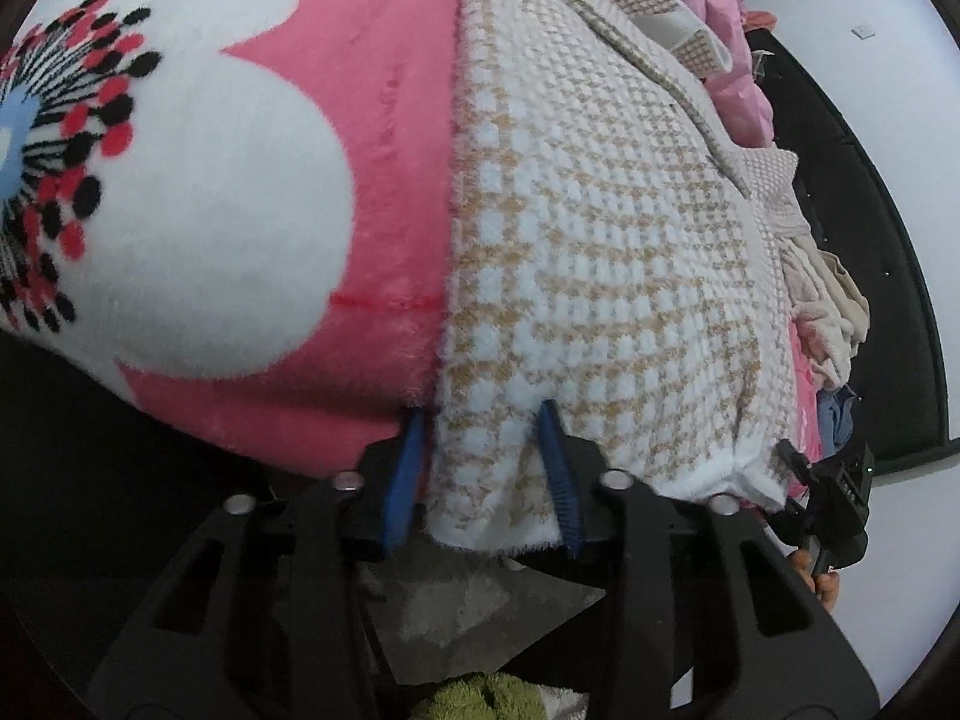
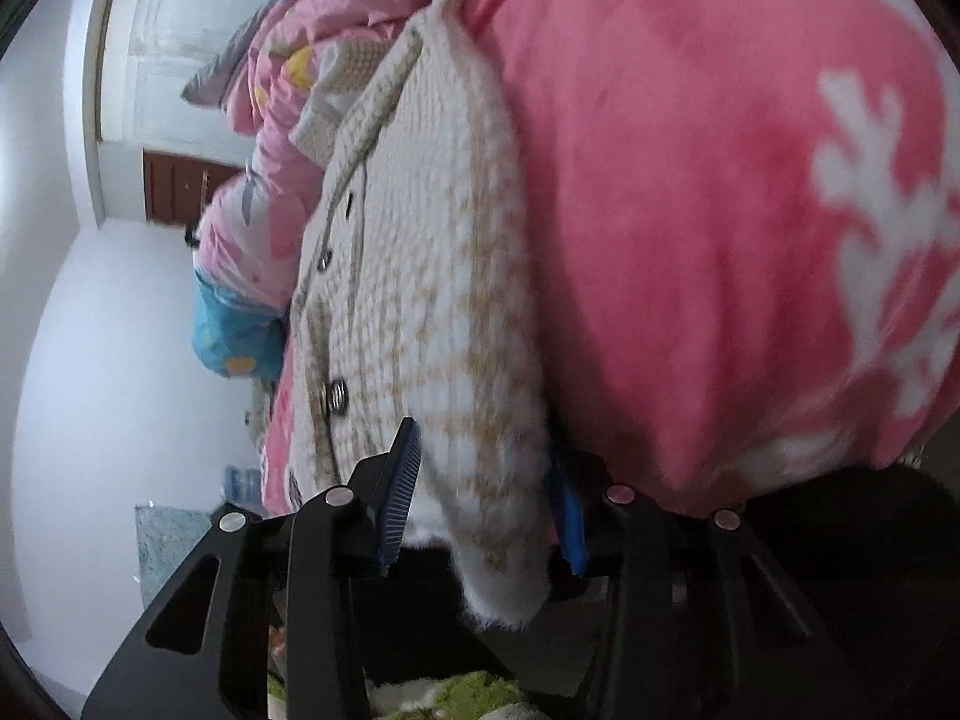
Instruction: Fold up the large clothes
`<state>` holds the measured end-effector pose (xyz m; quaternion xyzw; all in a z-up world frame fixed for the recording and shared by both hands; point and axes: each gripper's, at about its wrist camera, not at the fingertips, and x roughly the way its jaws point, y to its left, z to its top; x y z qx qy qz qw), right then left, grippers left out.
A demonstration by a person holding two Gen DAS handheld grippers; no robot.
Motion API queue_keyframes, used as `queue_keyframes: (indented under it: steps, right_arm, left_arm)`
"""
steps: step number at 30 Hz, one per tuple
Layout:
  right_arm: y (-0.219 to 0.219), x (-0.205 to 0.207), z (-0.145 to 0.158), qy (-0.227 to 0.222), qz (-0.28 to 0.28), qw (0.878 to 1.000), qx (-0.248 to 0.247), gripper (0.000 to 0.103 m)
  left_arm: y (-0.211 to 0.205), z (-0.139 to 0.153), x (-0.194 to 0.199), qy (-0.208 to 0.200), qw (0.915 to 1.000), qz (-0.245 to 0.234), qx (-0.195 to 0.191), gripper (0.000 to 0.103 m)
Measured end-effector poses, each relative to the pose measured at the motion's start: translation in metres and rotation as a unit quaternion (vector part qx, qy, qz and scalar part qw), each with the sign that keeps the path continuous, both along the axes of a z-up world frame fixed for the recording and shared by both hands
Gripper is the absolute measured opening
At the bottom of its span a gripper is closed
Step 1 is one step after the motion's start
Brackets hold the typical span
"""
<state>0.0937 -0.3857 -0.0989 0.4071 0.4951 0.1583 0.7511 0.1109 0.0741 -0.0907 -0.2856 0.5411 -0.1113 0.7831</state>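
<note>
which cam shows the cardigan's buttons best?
Right wrist. The buttons run down the front edge of the checked cardigan. Left wrist shows mostly its checked knit and bottom hem; no buttons made out.

home bedroom, pink fleece blanket [image 1: 384,60], door [image 2: 174,30]

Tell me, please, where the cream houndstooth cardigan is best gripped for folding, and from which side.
Grip the cream houndstooth cardigan at its bottom hem, one corner per gripper, coming from the near bed edge. The hem hangs free over the pink fleece blanket, so fingers can slide around it. The left gripper and right gripper already straddle those corners.
</note>
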Motion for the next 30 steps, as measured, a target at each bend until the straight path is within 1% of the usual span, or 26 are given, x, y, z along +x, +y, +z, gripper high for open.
queue_keyframes:
  steps: [1, 2, 3, 4, 6, 7, 9, 10, 12, 13, 14, 16, 17, 18, 19, 20, 21, 22, 23, 24, 25, 26, 27, 28, 30]
  right_arm:
    - [0.004, 0.0, 0.004, -0.001, 0.004, 1.0, -0.023, 0.023]
    - [0.008, 0.0, 0.011, -0.008, 0.009, 0.999, -0.045, 0.012]
    - [0.01, -0.001, 0.022, -0.019, 0.008, 0.998, -0.058, 0.011]
    - [0.009, -0.002, 0.034, -0.033, 0.008, 0.997, -0.063, 0.01]
    - [0.007, -0.009, 0.079, -0.087, 0.009, 0.993, -0.077, 0.009]
    - [0.006, -0.013, 0.102, -0.111, 0.012, 0.99, -0.084, 0.009]
    - [0.006, -0.023, 0.134, -0.141, 0.02, 0.985, -0.101, 0.009]
    - [0.008, -0.029, 0.149, -0.154, 0.025, 0.981, -0.114, 0.008]
    - [0.01, -0.041, 0.16, -0.162, 0.037, 0.979, -0.121, 0.008]
    - [0.012, -0.051, 0.163, -0.161, 0.047, 0.978, -0.123, 0.008]
    - [0.011, -0.058, 0.161, -0.159, 0.051, 0.978, -0.126, 0.008]
    - [0.011, -0.07, 0.146, -0.138, 0.057, 0.98, -0.129, 0.008]
    - [0.011, -0.074, 0.124, -0.111, 0.061, 0.983, -0.13, 0.008]
    - [0.011, -0.073, 0.098, -0.073, 0.066, 0.986, -0.138, 0.009]
    - [0.012, -0.071, 0.08, -0.046, 0.065, 0.987, -0.143, 0.01]
    - [0.012, -0.068, 0.054, -0.003, 0.064, 0.987, -0.144, 0.011]
    - [0.012, -0.065, 0.042, 0.018, 0.065, 0.986, -0.156, 0.011]
    - [0.012, -0.065, 0.038, 0.025, 0.063, 0.982, -0.175, 0.012]
    - [0.013, -0.065, 0.043, 0.028, 0.064, 0.976, -0.208, 0.016]
    - [0.012, -0.065, 0.05, 0.023, 0.066, 0.973, -0.221, 0.019]
    - [0.011, -0.068, 0.057, 0.016, 0.065, 0.971, -0.23, 0.027]
    - [0.009, -0.068, 0.069, 0.005, 0.057, 0.966, -0.253, 0.036]
    - [0.005, -0.066, 0.08, -0.001, 0.048, 0.961, -0.274, 0.039]
    - [0.002, -0.064, 0.091, -0.008, 0.04, 0.957, -0.287, 0.044]
    - [-0.005, -0.052, 0.113, -0.033, 0.028, 0.959, -0.282, 0.044]
  left_arm:
    - [-0.002, 0.003, -0.002, -0.005, 1.0, -0.004, 0.008, 0.019]
    - [-0.007, 0.009, -0.004, -0.013, 0.9993, -0.013, 0.032, 0.012]
    - [-0.011, 0.017, -0.005, -0.022, 0.9976, -0.024, 0.061, 0.009]
    - [-0.012, 0.027, -0.008, -0.032, 0.9955, -0.03, 0.084, 0.008]
    - [-0.013, 0.055, -0.015, -0.066, 0.9894, -0.039, 0.124, 0.007]
    - [-0.009, 0.076, -0.022, -0.092, 0.9851, -0.045, 0.138, 0.007]
    - [0.0, 0.115, -0.035, -0.134, 0.977, -0.053, 0.157, 0.007]
    - [0.005, 0.129, -0.041, -0.145, 0.9748, -0.056, 0.16, 0.007]
    - [0.015, 0.151, -0.051, -0.159, 0.9713, -0.062, 0.166, 0.007]
    - [0.017, 0.155, -0.056, -0.158, 0.9708, -0.067, 0.167, 0.007]
    - [0.018, 0.158, -0.063, -0.156, 0.97, -0.074, 0.171, 0.007]
    - [0.015, 0.149, -0.072, -0.144, 0.9673, -0.09, 0.188, 0.007]
    - [0.014, 0.135, -0.074, -0.125, 0.968, -0.095, 0.195, 0.007]
    - [0.015, 0.113, -0.074, -0.098, 0.97, -0.1, 0.199, 0.007]
    - [0.013, 0.091, -0.07, -0.071, 0.9709, -0.105, 0.203, 0.009]
    - [0.015, 0.071, -0.065, -0.048, 0.9706, -0.109, 0.209, 0.009]
    - [0.016, 0.05, -0.059, -0.025, 0.9684, -0.107, 0.224, 0.01]
    - [0.016, 0.041, -0.057, -0.013, 0.9635, -0.1, 0.248, 0.01]
    - [0.017, 0.035, -0.055, -0.004, 0.9553, -0.092, 0.281, 0.01]
    - [0.022, 0.034, -0.054, -0.002, 0.9485, -0.085, 0.305, 0.01]
    - [0.028, 0.038, -0.056, -0.006, 0.952, -0.08, 0.295, 0.01]
    - [0.036, 0.043, -0.057, -0.011, 0.9573, -0.073, 0.28, 0.01]
    - [0.043, 0.049, -0.057, -0.014, 0.9612, -0.065, 0.268, 0.01]
    - [0.052, 0.056, -0.056, -0.02, 0.9629, -0.054, 0.264, 0.01]
    - [0.06, 0.069, -0.05, -0.038, 0.962, -0.037, 0.268, 0.01]
